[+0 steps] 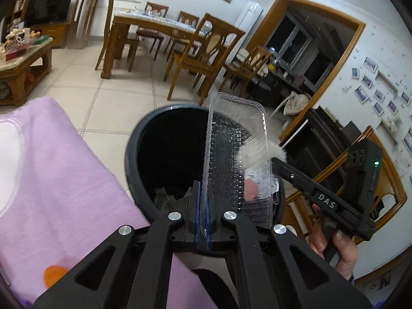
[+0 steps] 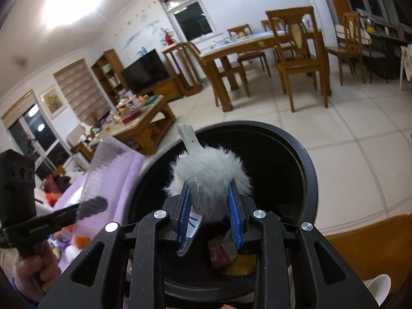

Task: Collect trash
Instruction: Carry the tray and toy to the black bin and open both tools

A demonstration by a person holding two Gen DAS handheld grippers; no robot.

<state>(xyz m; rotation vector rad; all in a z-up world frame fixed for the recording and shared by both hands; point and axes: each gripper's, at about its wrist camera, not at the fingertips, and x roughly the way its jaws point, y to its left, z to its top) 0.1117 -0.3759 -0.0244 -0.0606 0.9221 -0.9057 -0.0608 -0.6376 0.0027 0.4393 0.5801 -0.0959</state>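
My left gripper [image 1: 203, 193] is shut on the edge of a clear plastic clamshell tray [image 1: 239, 159] and holds it upright over the open black trash bin [image 1: 134, 164]. My right gripper [image 2: 209, 193] is shut on a white fluffy pompom item [image 2: 208, 172] with a white flat tab sticking up, held above the same bin [image 2: 306, 170]. The fluffy item also shows behind the tray in the left wrist view [image 1: 257, 154], with the right gripper's body to the right. Crumpled trash lies in the bin's bottom [image 2: 226, 255]. The clear tray shows at the left in the right wrist view [image 2: 108, 164].
A purple cloth [image 1: 64, 185] covers the surface left of the bin, with an orange object [image 1: 52, 274] and a clear lid [image 1: 7, 159] on it. A wooden dining table with chairs [image 1: 159, 33], a coffee table [image 1: 23, 59] and tiled floor lie beyond.
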